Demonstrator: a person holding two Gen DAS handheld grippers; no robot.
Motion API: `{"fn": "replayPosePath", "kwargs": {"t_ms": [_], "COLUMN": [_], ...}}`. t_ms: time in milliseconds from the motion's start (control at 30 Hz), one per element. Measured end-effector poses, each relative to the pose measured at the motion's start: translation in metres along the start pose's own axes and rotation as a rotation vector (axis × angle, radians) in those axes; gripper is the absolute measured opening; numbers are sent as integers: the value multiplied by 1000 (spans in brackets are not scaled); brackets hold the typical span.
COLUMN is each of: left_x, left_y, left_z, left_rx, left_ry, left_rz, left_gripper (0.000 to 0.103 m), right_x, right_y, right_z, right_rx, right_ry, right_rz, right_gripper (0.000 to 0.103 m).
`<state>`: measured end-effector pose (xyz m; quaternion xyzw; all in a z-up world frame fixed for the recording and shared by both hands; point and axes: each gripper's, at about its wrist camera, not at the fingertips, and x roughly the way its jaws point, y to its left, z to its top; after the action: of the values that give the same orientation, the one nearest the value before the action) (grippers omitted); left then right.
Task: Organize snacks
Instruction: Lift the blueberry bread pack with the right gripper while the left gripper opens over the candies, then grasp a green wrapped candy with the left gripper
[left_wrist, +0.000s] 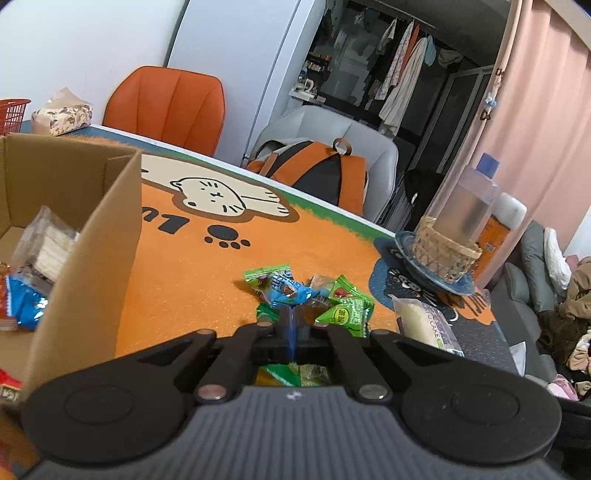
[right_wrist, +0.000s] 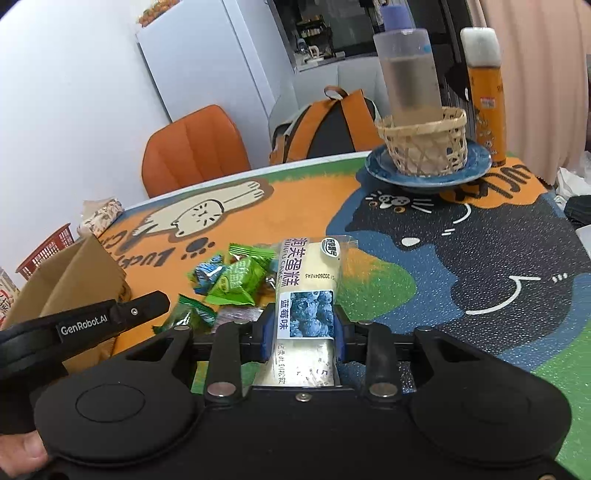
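Note:
A pile of small green and blue snack packets (left_wrist: 325, 295) lies on the orange cat mat; it also shows in the right wrist view (right_wrist: 236, 280). My left gripper (left_wrist: 293, 321) is shut on a blue snack packet (left_wrist: 290, 291) at the pile's near edge. My right gripper (right_wrist: 306, 325) is shut on a long blueberry cake packet (right_wrist: 306, 291), which lies on the mat and also shows in the left wrist view (left_wrist: 424, 325). A cardboard box (left_wrist: 88, 236) holding several snacks stands left of the pile. The left gripper's body (right_wrist: 92, 321) reaches in beside the pile.
A blue plate (right_wrist: 428, 173) carries a woven basket (right_wrist: 424, 144) with a clear bottle (right_wrist: 410, 70); an orange can (right_wrist: 485, 96) stands behind it. A tissue box (left_wrist: 61, 116) and red basket (left_wrist: 13, 114) sit at the far left. Chairs and a backpack (left_wrist: 314, 173) stand behind the table.

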<state>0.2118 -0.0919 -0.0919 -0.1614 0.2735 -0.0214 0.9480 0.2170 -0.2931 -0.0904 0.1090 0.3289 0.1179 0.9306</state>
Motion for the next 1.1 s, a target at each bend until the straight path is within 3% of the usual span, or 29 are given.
{"fn": "replayPosePath", "kwargs": {"t_ms": [600,733,867,1100], "left_x": [-36,-26,-14,9], "left_y": [0,-2,-4,-7], "left_z": [5,4,4,2], "left_rx": [19,30,39,73], "left_ry": [-40,-19,-13,21], "left_rz": [-46,-15,0,51], "left_gripper": [1,8,49,49], "right_x": [-29,-26,-21,-13], "right_y": [13,6,-6,-22], "right_z": [1,-3,-5,-6], "right_rx": [-5,12,39,74], "right_ry": [-65,-57,-47,-44], "right_rz": [18,13,5,11], "right_gripper": [31,31,31,31]}}
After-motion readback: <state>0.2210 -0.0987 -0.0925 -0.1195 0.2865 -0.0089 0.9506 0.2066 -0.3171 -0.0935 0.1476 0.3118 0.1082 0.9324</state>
